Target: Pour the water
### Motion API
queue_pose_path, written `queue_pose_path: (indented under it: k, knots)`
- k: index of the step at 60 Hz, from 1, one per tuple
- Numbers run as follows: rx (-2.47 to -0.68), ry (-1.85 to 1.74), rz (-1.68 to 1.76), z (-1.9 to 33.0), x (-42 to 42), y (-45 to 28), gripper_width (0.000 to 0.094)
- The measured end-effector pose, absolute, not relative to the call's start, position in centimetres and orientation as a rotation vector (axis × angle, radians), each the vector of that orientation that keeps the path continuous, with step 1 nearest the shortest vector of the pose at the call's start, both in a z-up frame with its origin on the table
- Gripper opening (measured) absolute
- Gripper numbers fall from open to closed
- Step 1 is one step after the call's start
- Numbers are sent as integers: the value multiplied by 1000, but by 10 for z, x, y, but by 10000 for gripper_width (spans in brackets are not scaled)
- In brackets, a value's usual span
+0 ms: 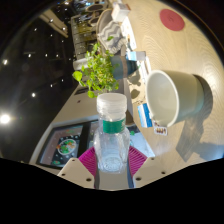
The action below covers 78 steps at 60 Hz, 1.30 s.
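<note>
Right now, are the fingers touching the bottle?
Touching. Gripper view shows both fingers' pads pressed against the bottle, no gap either side.

Crowded ahead, open counter to the left

The bottle [112, 135] fills the gap between the fingers; the mug [176, 96] blocks the right, the plant [97, 68] stands beyond.

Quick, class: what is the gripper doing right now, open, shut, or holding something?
Gripper: shut on the water bottle, held upright between its pink pads, with the white cup just beyond, tilted on its side.
</note>
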<state>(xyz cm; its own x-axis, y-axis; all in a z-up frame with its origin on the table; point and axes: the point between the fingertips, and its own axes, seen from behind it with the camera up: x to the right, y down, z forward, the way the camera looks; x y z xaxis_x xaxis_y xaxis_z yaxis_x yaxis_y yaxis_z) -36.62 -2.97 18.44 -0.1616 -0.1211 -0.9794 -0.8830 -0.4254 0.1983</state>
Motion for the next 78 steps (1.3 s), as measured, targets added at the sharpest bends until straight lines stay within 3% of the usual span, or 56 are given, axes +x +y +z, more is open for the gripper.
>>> queue_pose_path:
  k: [9, 20, 33, 45, 61, 72, 78]
  knots:
    - [-1753, 750, 1192, 199, -334, -31, 379]
    - [-1859, 340, 619, 203, -247, -25, 381]
    - [-1933, 62, 103, 145, -128, -19, 382]
    - [-2021, 18, 0, 67, -67, -23, 383]
    - [-2053, 1, 26, 22, -50, -33, 391]
    - [-2053, -28, 38, 21, -52, -35, 509]
    - [-2122, -57, 45, 15, -52, -47, 638]
